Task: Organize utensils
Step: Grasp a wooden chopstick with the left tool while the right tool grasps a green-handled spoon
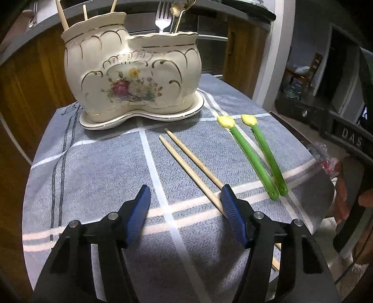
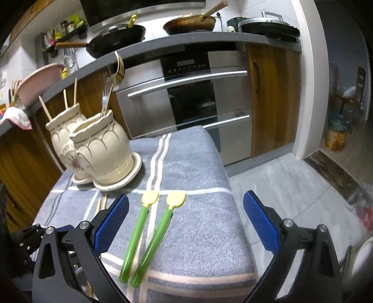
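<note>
Two wooden chopsticks [image 1: 186,160] lie side by side on the grey striped cloth [image 1: 93,163]. My left gripper [image 1: 185,201] stands open low over their near ends; they run under its right finger [image 1: 230,207], not pinched. Two green spoons with yellow heads [image 1: 254,153] lie to the right. In the right wrist view the spoons [image 2: 144,235] lie between the fingers of my wide open right gripper [image 2: 186,198], which hovers above them. The cream floral holder [image 1: 132,77] has two compartments: chopsticks [image 1: 61,14] in the taller, forks [image 1: 163,16] in the other.
The holder [image 2: 93,149] sits on a matching saucer [image 1: 139,116] at the cloth's far left. The covered table ends just right of the spoons, with tiled floor [image 2: 279,181] beyond. An oven [image 2: 191,93] and a counter with pans [image 2: 116,39] stand behind.
</note>
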